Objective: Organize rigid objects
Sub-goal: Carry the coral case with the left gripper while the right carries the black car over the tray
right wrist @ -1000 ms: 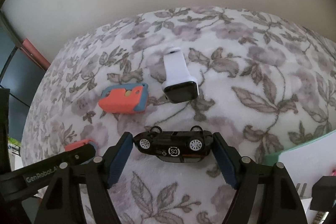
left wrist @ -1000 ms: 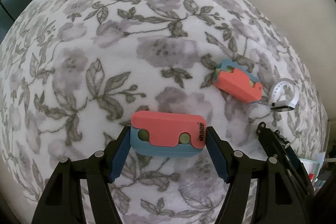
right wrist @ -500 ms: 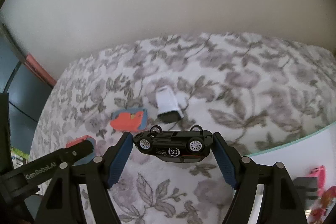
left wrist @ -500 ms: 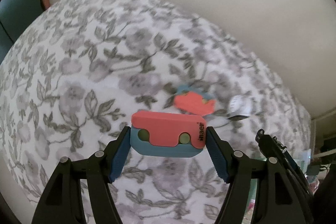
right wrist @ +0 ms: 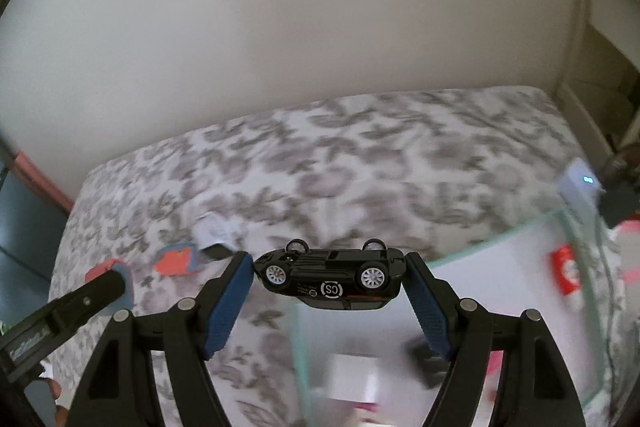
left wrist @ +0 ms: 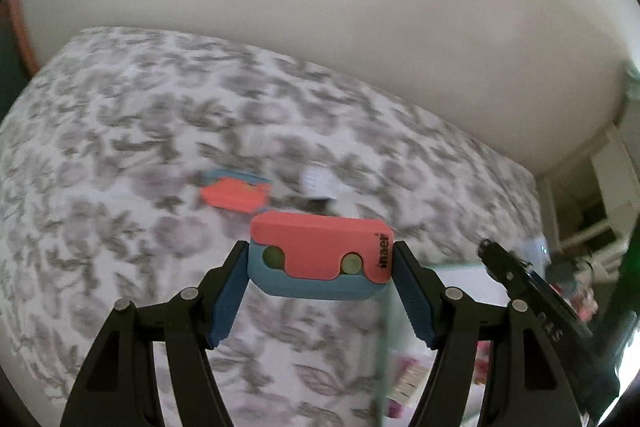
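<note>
Our left gripper (left wrist: 320, 267) is clamped on the red-and-blue block (left wrist: 320, 263), our right gripper (right wrist: 330, 277) on the black toy car (right wrist: 332, 275), wheels turned up. Both loads hang clear above the floral bedspread (left wrist: 120, 187). We judge this the carry step. Just below and right of the car lies the clear bin (right wrist: 500, 267); next, we must lower both inside its rim before letting go.

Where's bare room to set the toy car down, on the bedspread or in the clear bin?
The bedspread behind the toy car up to the wall is bare. Left is crowded: the coral-and-blue case and white device. The clear bin shows bare floor behind its blurred clutter.
</note>
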Tool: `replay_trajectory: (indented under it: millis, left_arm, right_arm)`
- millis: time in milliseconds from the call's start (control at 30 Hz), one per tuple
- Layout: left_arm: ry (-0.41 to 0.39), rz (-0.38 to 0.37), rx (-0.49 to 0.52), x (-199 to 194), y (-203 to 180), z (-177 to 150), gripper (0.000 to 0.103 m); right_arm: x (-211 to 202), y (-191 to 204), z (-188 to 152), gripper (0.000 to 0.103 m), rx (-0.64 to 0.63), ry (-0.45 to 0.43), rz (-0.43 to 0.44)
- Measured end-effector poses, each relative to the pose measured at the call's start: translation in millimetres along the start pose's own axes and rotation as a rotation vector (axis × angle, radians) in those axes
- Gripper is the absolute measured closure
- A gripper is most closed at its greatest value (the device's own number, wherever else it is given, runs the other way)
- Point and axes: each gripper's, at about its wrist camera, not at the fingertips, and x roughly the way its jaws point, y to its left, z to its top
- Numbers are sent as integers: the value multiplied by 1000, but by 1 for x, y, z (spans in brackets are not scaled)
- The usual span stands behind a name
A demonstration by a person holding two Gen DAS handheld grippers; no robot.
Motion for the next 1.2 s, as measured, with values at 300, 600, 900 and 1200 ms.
replay_trajectory:
  millis: [300,600,900,1200]
  left_arm:
    - [115,-51,206,27,-87,-36,32]
    - [248,-44,331,63,-131,-75,32]
    - [285,-16,367,78,-140,-88,32]
    - [314,-25,384,86,-148,-95,32]
  right_arm:
    - [-12,-85,3,25,145,41,-121]
    - [-9,-143,-10,25,247,106,-223]
    - [16,-147,-21,24,239,170,-233]
    - [28,-156,-30,24,264,208,-249]
